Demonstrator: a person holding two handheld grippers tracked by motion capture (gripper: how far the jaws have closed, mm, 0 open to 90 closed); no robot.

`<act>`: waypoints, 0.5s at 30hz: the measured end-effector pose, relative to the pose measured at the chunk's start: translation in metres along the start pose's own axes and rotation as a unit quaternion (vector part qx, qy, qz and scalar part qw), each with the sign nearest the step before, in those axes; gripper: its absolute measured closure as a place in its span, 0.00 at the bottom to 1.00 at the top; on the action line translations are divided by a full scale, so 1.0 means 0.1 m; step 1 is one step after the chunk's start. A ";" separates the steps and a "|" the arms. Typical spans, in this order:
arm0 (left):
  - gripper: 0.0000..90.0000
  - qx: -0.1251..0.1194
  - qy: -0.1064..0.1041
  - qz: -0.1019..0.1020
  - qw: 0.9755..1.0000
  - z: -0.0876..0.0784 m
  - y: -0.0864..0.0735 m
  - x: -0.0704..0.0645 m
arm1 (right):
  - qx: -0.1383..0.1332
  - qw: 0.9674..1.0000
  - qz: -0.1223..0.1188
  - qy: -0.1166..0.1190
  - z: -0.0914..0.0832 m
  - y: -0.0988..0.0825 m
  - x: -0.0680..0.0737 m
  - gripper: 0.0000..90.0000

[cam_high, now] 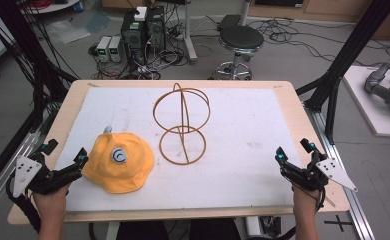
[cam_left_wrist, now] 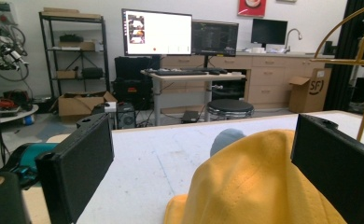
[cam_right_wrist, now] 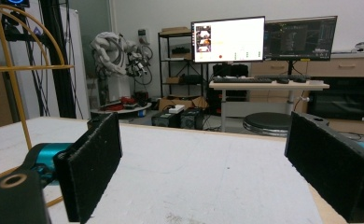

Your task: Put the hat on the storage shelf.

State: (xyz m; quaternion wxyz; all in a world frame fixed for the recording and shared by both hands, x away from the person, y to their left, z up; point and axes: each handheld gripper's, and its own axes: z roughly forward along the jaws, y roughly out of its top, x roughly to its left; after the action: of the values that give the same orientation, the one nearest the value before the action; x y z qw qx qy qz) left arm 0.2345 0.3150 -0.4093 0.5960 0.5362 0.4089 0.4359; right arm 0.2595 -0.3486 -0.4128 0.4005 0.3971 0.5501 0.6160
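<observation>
A yellow hat (cam_high: 118,162) lies on the bench (cam_high: 283,95), beside a wire stand (cam_high: 182,122). The left gripper (cam_high: 80,159) is held wide open at the brim, the right gripper (cam_high: 279,156) wide open and empty. The light stand (thin wire) could be tipped if snagged by the fabric.

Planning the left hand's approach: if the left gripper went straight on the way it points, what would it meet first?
Most likely the yellow hat: it lies just ahead between the open jaws of the left gripper. The remaining gap is hard to judge.
</observation>
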 end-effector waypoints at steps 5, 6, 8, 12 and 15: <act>0.07 -0.001 -0.021 -0.003 1.000 -0.03 0.02 0.00 | 0.003 1.000 0.000 0.002 0.00 -0.01 0.00 0.12; 0.07 -0.002 -0.025 -0.002 1.000 -0.03 0.03 -0.01 | 0.002 1.000 0.000 0.002 0.00 -0.01 0.00 0.12; 0.07 -0.001 -0.032 -0.002 0.999 -0.04 0.04 -0.01 | 0.002 1.000 0.002 0.003 0.00 -0.01 0.00 0.12; 0.07 -0.001 -0.043 -0.003 0.999 -0.04 0.05 -0.02 | 0.002 1.000 0.004 0.004 0.00 -0.01 -0.01 0.12; 0.07 0.006 -0.052 -0.001 0.999 -0.04 0.05 -0.02 | 0.002 1.000 0.005 0.004 0.00 -0.01 -0.01 0.12</act>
State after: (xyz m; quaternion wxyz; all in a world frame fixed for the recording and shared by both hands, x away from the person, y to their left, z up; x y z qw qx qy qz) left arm 0.2298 0.3139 -0.4046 0.6138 0.5615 0.3805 0.4039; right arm 0.2596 -0.3495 -0.4143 0.3943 0.3981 0.5509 0.6185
